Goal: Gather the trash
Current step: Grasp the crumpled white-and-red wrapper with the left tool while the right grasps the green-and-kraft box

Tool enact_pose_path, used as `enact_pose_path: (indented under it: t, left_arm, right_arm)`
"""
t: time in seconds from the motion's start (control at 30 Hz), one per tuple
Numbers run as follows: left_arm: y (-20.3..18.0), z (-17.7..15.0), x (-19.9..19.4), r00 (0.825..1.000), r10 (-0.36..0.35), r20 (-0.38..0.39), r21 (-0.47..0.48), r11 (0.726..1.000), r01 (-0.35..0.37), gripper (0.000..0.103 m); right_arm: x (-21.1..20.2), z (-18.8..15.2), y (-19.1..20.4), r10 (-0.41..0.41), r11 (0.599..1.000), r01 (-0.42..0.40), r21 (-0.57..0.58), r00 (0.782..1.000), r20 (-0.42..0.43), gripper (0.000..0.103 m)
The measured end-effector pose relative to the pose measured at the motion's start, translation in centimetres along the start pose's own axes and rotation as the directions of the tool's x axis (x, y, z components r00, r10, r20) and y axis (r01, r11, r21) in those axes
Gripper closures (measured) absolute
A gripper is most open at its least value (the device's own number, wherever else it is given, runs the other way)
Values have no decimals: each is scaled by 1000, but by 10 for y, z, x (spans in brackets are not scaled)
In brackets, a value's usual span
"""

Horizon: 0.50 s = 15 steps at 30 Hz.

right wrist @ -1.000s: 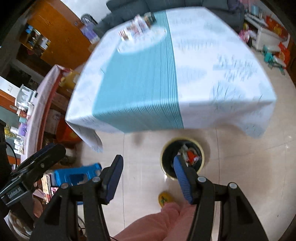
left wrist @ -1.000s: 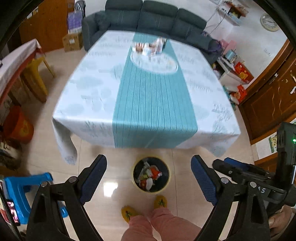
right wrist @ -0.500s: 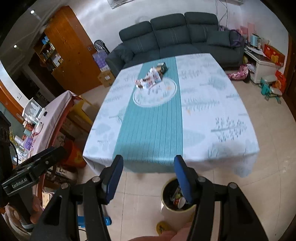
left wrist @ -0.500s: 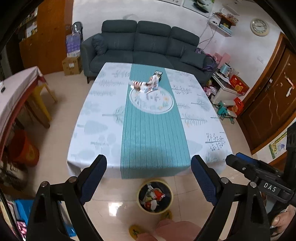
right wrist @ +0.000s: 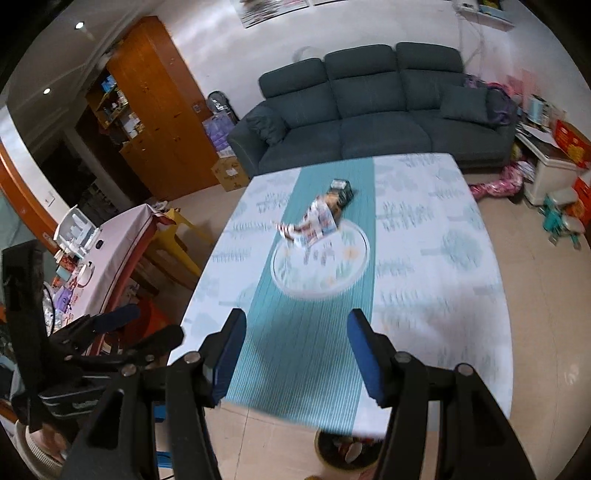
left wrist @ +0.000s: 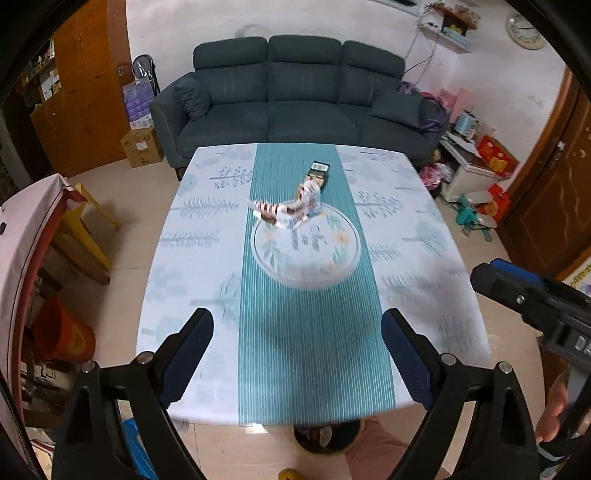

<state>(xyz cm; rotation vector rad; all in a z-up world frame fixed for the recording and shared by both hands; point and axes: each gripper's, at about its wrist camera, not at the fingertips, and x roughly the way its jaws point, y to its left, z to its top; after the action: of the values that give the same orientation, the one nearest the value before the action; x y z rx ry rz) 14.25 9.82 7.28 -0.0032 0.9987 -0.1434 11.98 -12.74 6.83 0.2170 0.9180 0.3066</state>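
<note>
A dark sofa (left wrist: 295, 96) stands at twelve o'clock beyond the table (left wrist: 424, 236). A wooden cabinet (left wrist: 85, 96) fills ten o'clock. A wall clock (left wrist: 524, 26) hangs at one o'clock.

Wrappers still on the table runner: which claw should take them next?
Probably the left claw: it is empty, its jaws stand wider, and the wrapper pile sits nearly dead ahead of it. The right claw, also empty, is narrower. Both are far from it, so the edge is slight.
</note>
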Motion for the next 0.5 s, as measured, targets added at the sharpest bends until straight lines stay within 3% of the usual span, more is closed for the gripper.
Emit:
enact_pose_path:
  t: [0.33,0.5]
  left_arm:
    - [-31,115,159,987,78,-144,5,997,-78,13]
    - [-33,144,231,967,115,-229,27,993,-112,25]
  right_arm:
    - [109,113,-79,71,997,-75,-17,987,-143,46]
    - [175,150,-117,97,995,-100,-4,972,-215,46]
